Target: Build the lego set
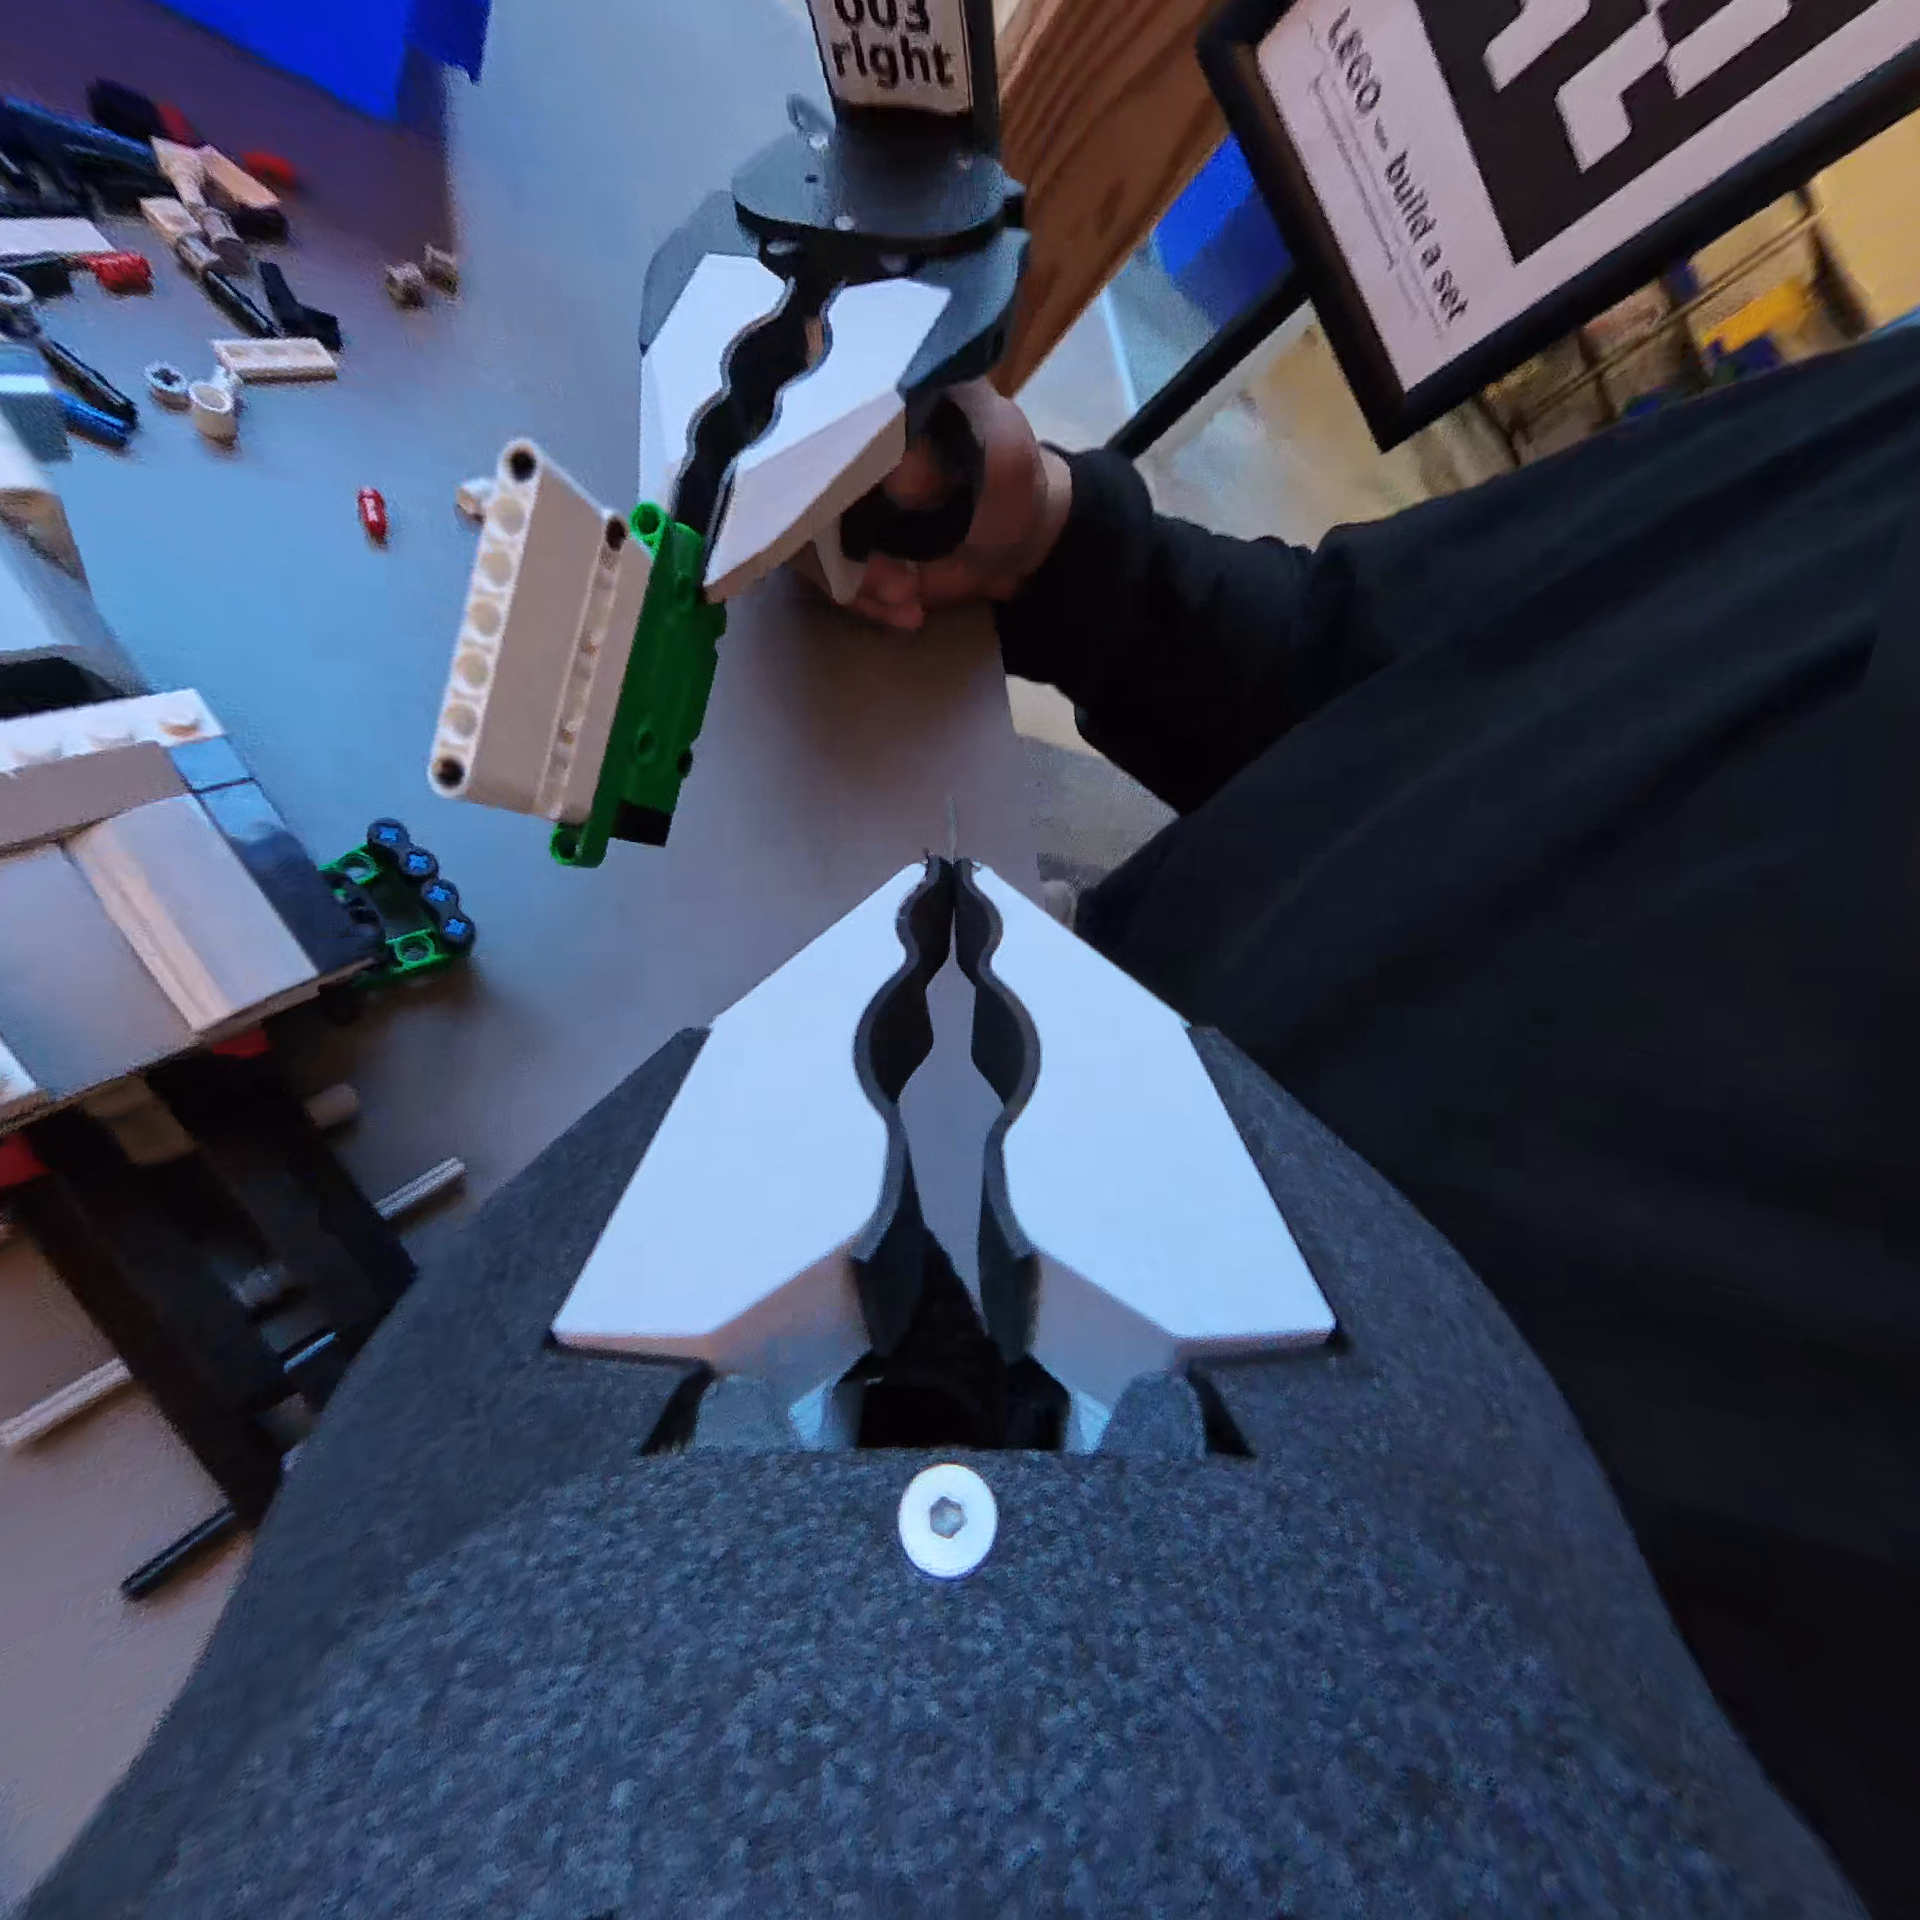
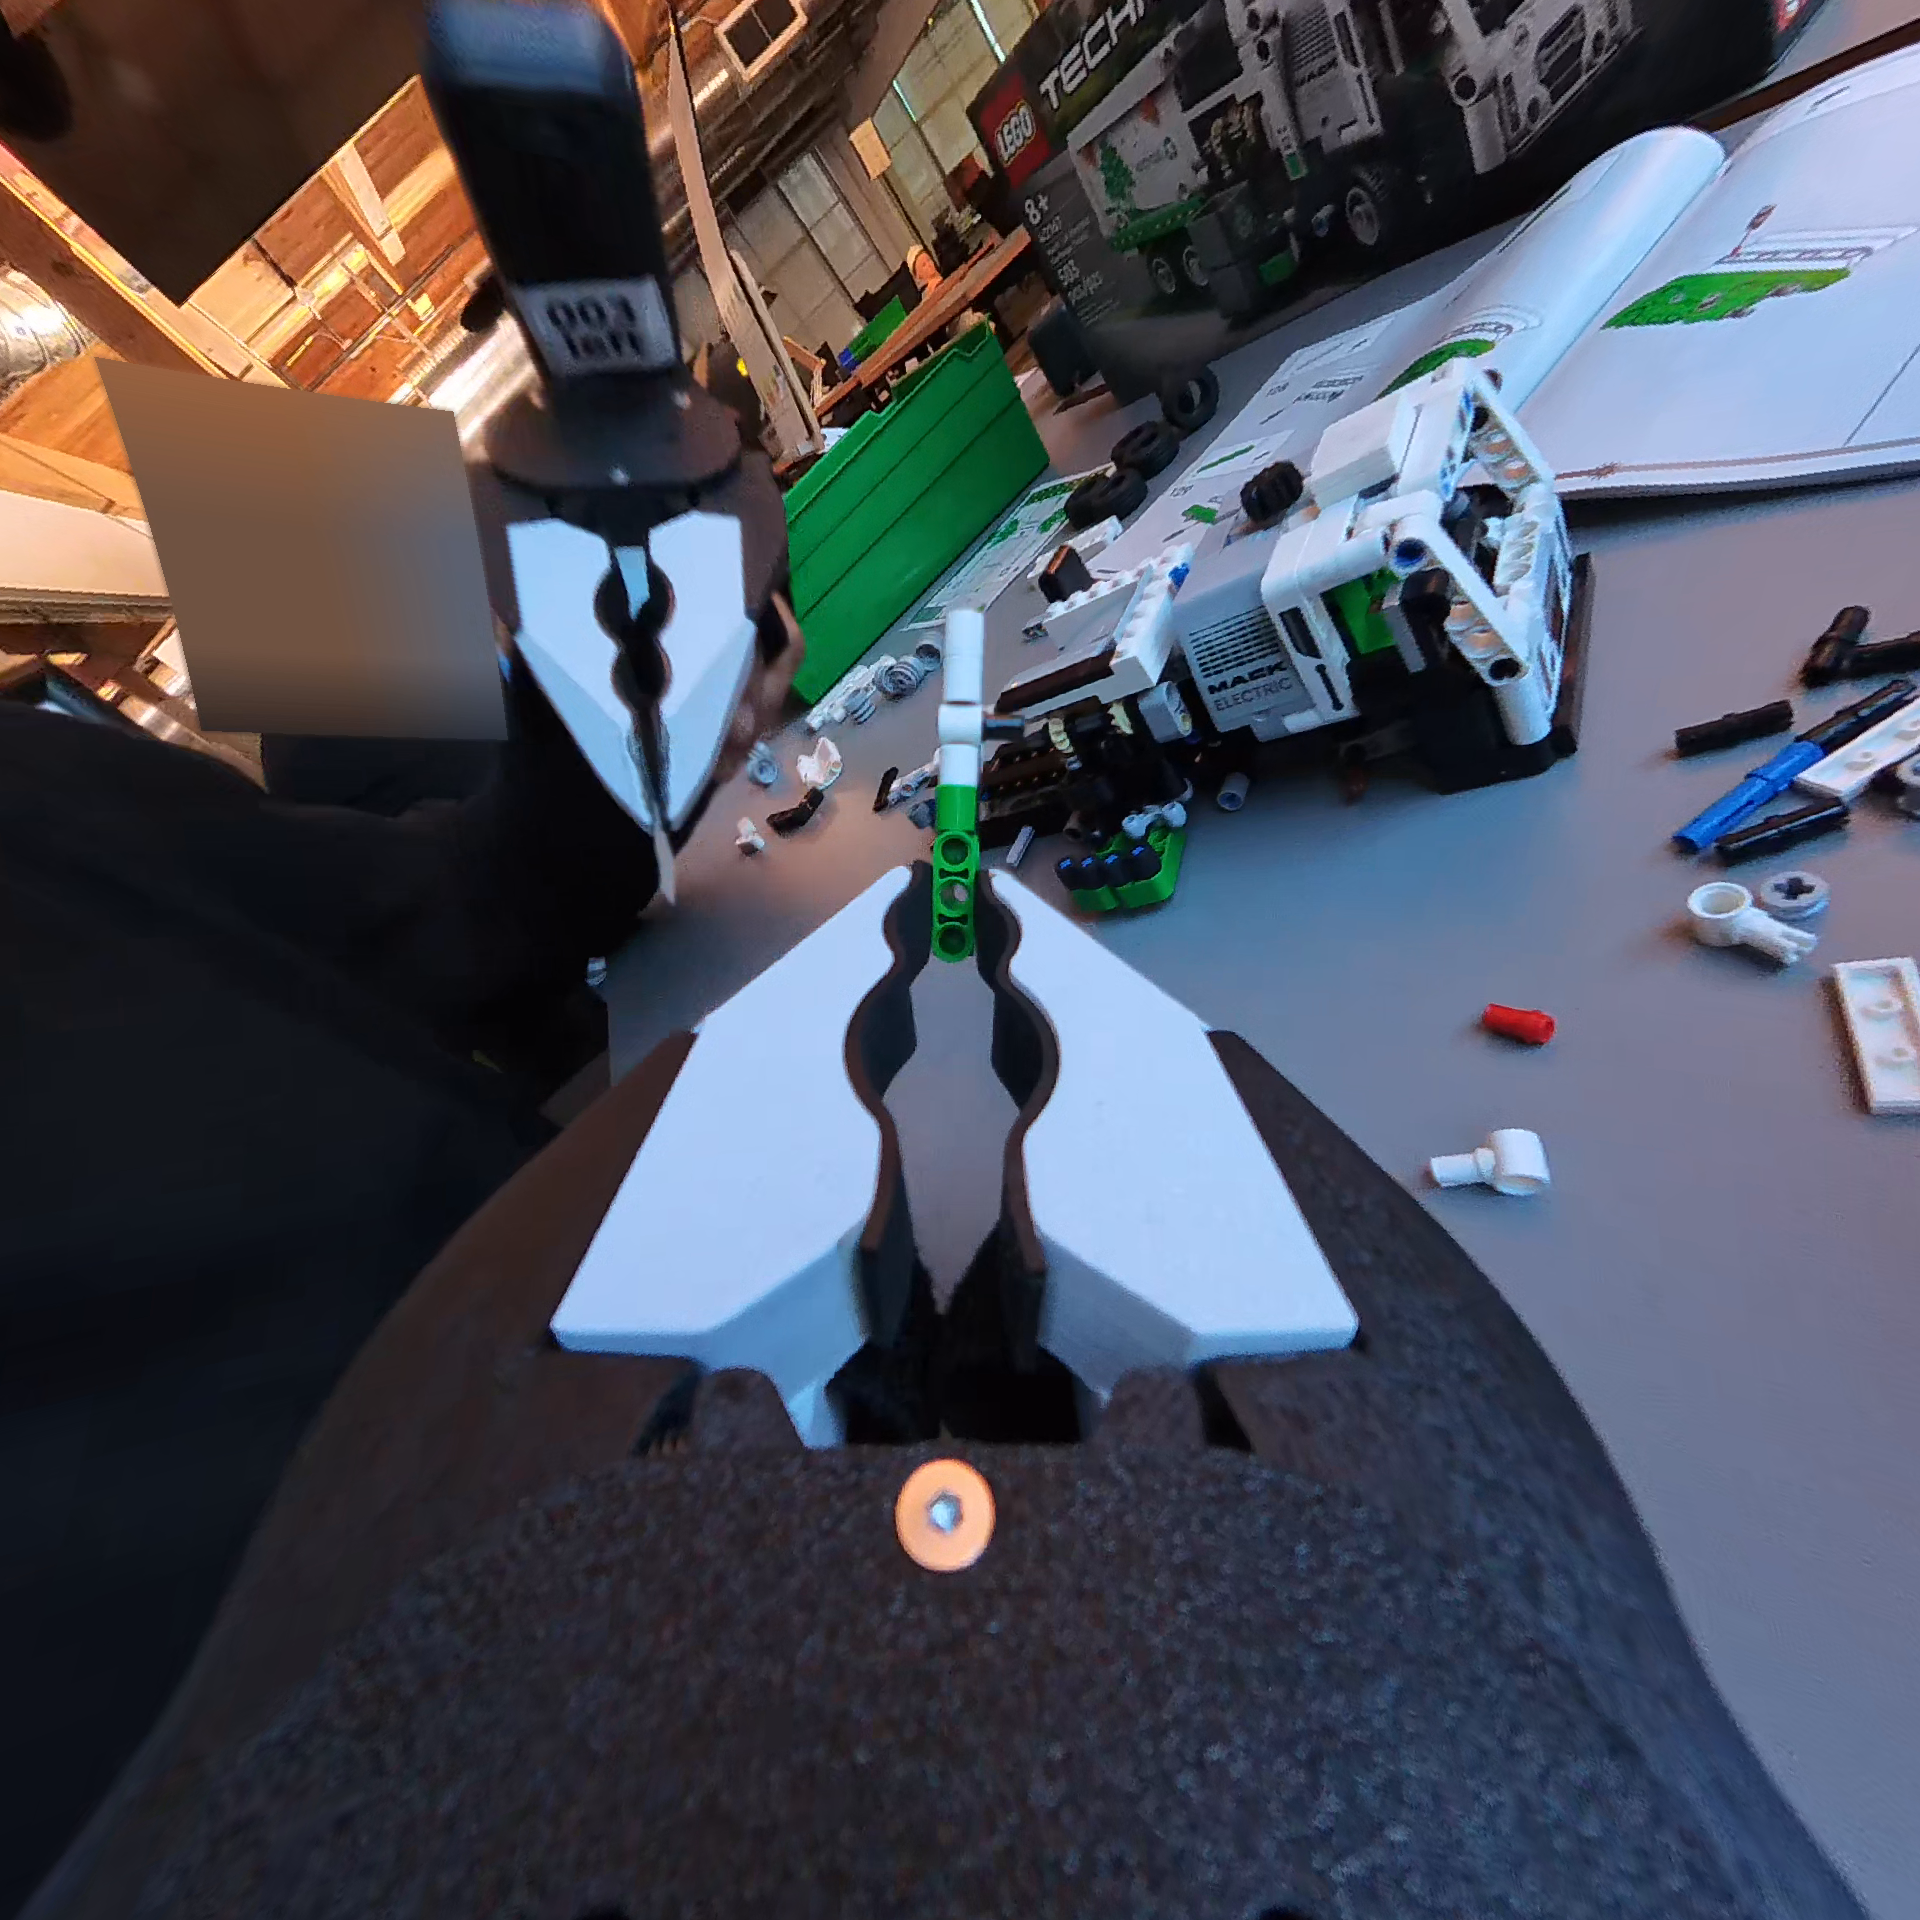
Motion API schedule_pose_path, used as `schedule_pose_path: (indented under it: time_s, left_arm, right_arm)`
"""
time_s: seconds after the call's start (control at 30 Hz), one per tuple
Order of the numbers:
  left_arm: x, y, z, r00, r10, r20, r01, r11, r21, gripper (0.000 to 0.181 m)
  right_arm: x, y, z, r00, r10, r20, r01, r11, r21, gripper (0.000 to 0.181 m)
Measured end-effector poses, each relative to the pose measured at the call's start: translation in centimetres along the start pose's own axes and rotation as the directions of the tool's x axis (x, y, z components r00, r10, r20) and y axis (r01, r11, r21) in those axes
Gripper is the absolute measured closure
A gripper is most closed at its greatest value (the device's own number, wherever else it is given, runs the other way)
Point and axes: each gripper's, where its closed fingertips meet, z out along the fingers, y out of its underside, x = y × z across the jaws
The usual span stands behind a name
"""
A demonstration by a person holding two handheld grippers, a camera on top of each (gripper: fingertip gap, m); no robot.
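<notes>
Grey table (image 2: 1351,1351) — truck (image 2: 1351,634), loose bricks (image 2: 1766,790)

White-and-green subassembly (image 1: 566,655) held off the tabletop (image 2: 1351,1351), gripped at its green beam end. Partly built white truck (image 2: 1340,644) lies on the tabletop; loose pieces (image 2: 1766,769) scattered around it, small green piece (image 2: 1127,868) just beside.

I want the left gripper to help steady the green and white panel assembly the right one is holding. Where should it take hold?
Probably the white beam on the far long edge, opposite the green beam clamped by the right gripper. It juts free, straight and flat-sided, so the shut left gripper must open, then approach from the loose-parts side.
</notes>
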Motion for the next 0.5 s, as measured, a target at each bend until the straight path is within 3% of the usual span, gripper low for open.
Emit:
schedule_pose_path:
  time_s: [0.23, 0.5]
  left_arm:
    - [-1.0, -1.3, 0.9, 0.986, 0.121, 0.114, -0.089, 0.963, -0.255, 0.181]
    - [-2.9, -1.5, 3.7, 0.986, 0.136, 0.091, -0.102, 0.946, -0.309, 0.181]
  right_arm:
    - [-0.2, 0.4, 0.1, 1.0, -0.004, 0.011, 0.004, 1.0, -0.019, 0.175]
    - [-0.2, 0.6, 0.1, 1.0, 0.001, 0.011, -0.001, 1.0, -0.029, 0.175]
